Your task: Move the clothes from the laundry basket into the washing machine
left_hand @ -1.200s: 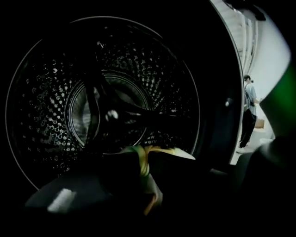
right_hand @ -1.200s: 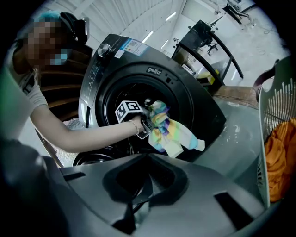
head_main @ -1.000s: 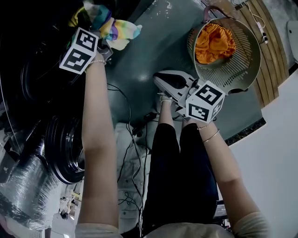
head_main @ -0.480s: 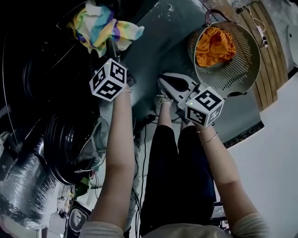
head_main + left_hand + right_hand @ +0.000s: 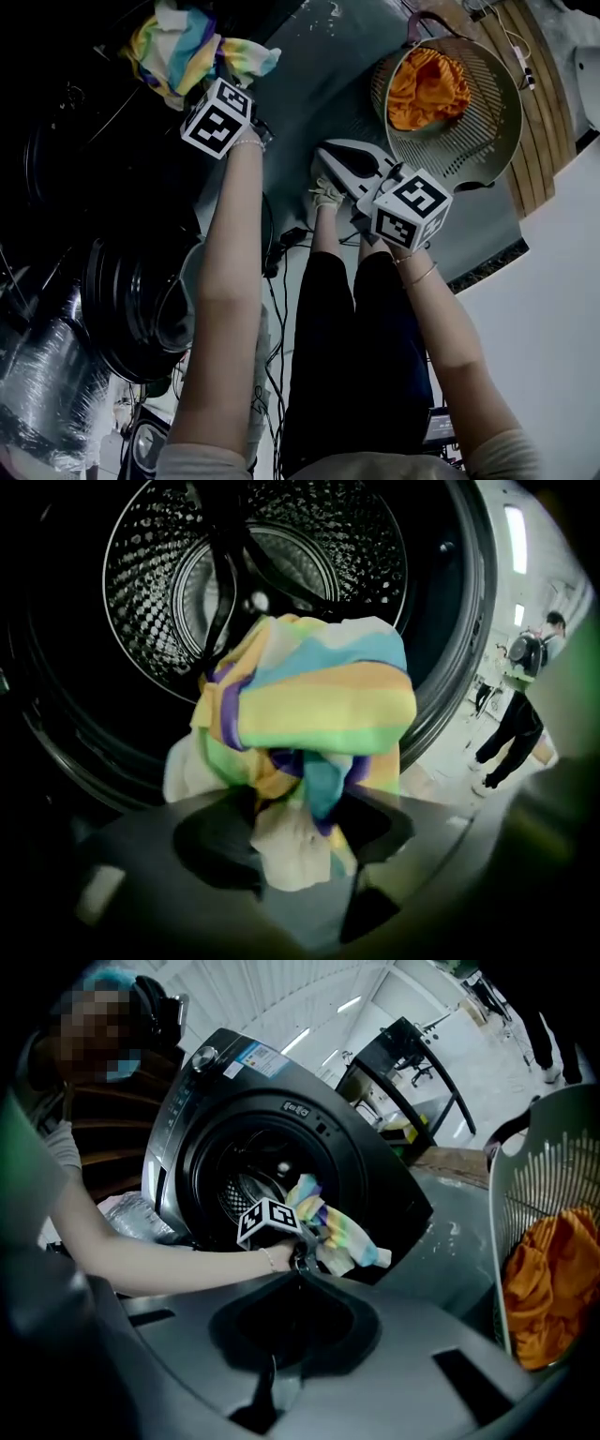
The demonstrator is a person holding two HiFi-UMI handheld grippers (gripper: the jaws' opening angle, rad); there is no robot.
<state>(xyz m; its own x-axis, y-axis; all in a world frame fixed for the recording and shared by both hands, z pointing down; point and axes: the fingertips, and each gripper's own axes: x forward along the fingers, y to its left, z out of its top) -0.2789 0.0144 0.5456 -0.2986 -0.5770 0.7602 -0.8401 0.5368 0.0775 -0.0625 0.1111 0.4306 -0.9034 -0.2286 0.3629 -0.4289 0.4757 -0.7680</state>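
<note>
A striped yellow, green, blue and purple cloth [image 5: 192,52] hangs bunched at the mouth of the dark washing machine drum [image 5: 253,564]. My left gripper [image 5: 228,70] points down into that mouth. Its jaws are opening, with the cloth [image 5: 309,724] still lying between them. The right gripper [image 5: 330,161] is shut and holds nothing, hovering over the floor between the machine and the laundry basket [image 5: 487,122]. An orange garment [image 5: 427,84] lies in the basket. From the right gripper view I see the left hand and the striped cloth [image 5: 333,1227] at the drum opening [image 5: 253,1190].
The washer door [image 5: 131,300] stands open at the lower left, beside a foil duct [image 5: 47,375]. Cables [image 5: 281,272] trail on the floor by my legs and shoe [image 5: 328,197]. A wooden board [image 5: 539,103] lies behind the basket. A person with a backpack [image 5: 516,705] stands far off.
My left hand has shifted right along the washer's mouth, the striped cloth staying in front of it. The right gripper and the basket have kept their places.
</note>
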